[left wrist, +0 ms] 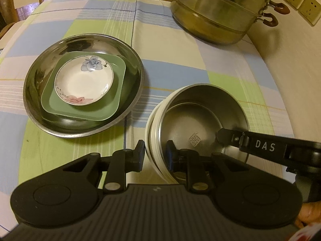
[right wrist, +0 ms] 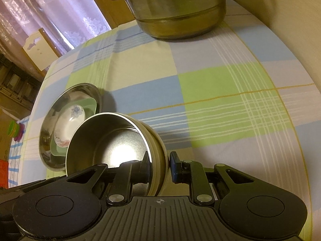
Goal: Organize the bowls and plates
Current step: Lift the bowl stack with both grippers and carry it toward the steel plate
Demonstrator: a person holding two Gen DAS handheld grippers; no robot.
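A steel-lined bowl with a cream outer shell stands tilted on the plaid cloth. My left gripper is shut on its near wall, one finger outside and the blue-padded one inside. My right gripper is shut on the wall at the opposite side. In the left wrist view one of its fingers reaches into the bowl. To the left sits a wide steel plate. It holds a green square plate with a flowered saucer on top.
A big stacked steel steamer pot stands at the table's far side, close to the wall with sockets. The checked tablecloth covers the round table. A hand shows at the lower right. Curtains and a chair lie beyond.
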